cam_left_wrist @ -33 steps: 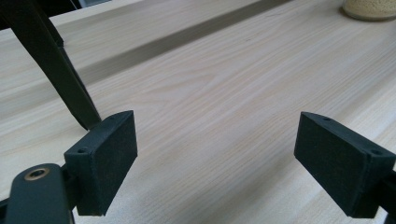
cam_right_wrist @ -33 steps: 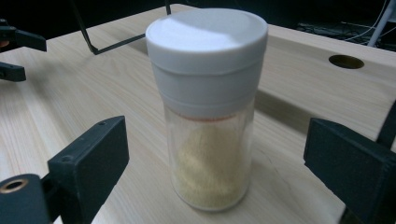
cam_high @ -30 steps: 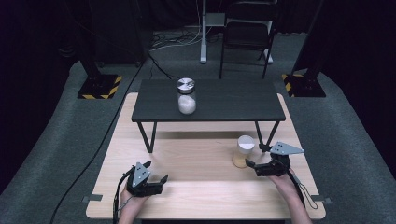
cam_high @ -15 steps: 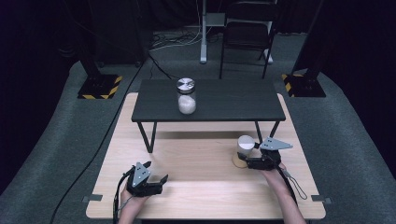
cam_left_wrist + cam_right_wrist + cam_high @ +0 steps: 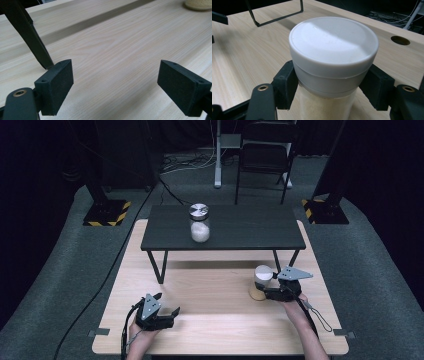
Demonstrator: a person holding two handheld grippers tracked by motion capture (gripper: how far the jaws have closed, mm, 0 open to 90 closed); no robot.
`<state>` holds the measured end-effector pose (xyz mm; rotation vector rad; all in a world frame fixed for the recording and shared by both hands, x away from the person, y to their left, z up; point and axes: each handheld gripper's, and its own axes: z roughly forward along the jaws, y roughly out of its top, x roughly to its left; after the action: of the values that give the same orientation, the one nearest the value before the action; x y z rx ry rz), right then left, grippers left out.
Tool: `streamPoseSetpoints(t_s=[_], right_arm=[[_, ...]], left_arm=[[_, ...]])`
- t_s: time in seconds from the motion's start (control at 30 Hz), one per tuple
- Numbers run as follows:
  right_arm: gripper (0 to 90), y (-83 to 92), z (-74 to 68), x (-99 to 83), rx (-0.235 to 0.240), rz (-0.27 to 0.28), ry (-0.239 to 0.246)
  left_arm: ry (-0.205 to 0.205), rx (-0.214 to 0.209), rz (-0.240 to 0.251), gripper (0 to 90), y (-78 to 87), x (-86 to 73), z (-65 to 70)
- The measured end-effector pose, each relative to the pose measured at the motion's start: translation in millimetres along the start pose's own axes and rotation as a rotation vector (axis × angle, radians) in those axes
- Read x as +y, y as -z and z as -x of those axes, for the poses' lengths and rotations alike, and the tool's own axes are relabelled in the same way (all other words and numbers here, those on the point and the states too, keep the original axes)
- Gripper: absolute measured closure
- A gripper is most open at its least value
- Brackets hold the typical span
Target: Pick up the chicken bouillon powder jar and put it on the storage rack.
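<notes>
Both jaws of my right gripper point(image 5: 329, 87) have just closed under the white lid of the jar point(image 5: 333, 47) at the counter's point(image 5: 210, 295) four o'clock, left gripper point(image 5: 117, 87) wide and empty; lifted crooked, it could slip.

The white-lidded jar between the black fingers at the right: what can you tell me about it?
The clear round jar with a smooth white lid stands upright on the light wooden table, near its right edge. It holds pale, sandy grains. The right gripper has just closed on it: its black padded fingers press on both sides just under the lid.
</notes>
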<state>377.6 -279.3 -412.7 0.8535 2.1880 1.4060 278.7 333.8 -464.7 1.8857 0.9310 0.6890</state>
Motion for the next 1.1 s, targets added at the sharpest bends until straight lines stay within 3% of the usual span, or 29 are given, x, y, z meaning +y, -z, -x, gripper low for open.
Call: streamPoseSetpoints(t_s=[0.4,0.7,1.1], right_arm=[[34.0,27.9,-0.2,38.9,0.030,-0.007,0.004],[34.0,44.6,-0.3,66.2,0.053,0.016,0.013],[34.0,62.4,-1.0,103.7,0.041,0.037,-0.002]], left_arm=[[-0.002,0.002,0.000,13.3,-0.1,0.0,0.7],[0.002,0.000,-0.003,13.3,-0.1,0.5,-0.1],[0.003,-0.001,-0.003,13.3,-0.2,0.6,-0.3]])
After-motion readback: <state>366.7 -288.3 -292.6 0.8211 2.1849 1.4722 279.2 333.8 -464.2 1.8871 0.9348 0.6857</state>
